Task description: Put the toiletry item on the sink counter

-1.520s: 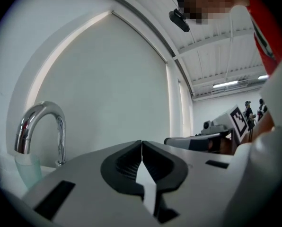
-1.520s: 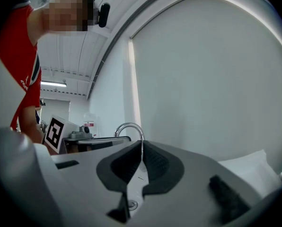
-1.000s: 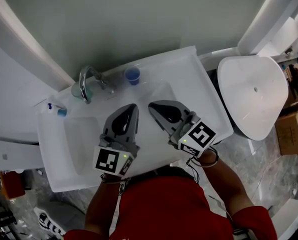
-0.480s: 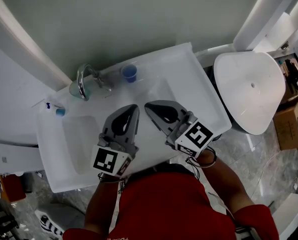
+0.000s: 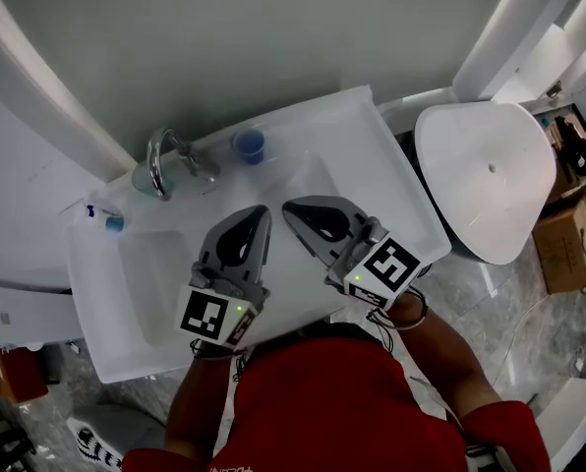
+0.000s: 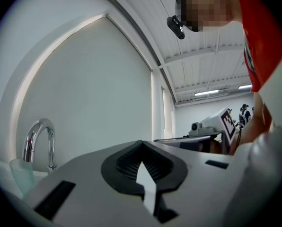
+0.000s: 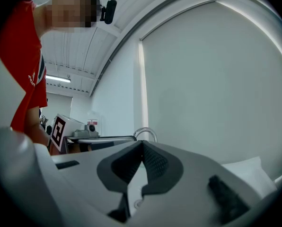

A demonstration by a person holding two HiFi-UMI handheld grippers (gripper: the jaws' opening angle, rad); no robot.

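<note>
Over the white sink counter (image 5: 381,155) my two grippers are held side by side, tips pointing toward the wall. The left gripper (image 5: 262,211) is shut with nothing between its jaws, as its own view shows (image 6: 141,143). The right gripper (image 5: 289,209) is shut and empty too (image 7: 142,143). A blue cup (image 5: 247,146) stands on the counter's back edge, right of the chrome faucet (image 5: 160,160). A pale teal cup (image 5: 144,178) sits left of the faucet (image 6: 37,136). A small blue-capped item (image 5: 112,222) lies at the counter's far left corner.
The basin (image 5: 155,278) lies under and left of the left gripper. A white toilet with its lid shut (image 5: 485,180) stands right of the counter. Cardboard boxes (image 5: 568,239) sit on the floor at far right. The person's red shirt (image 5: 342,401) fills the lower frame.
The head view has shifted slightly, so the counter and toilet sit a little further left. Both grippers keep the same pose, shut and empty.
</note>
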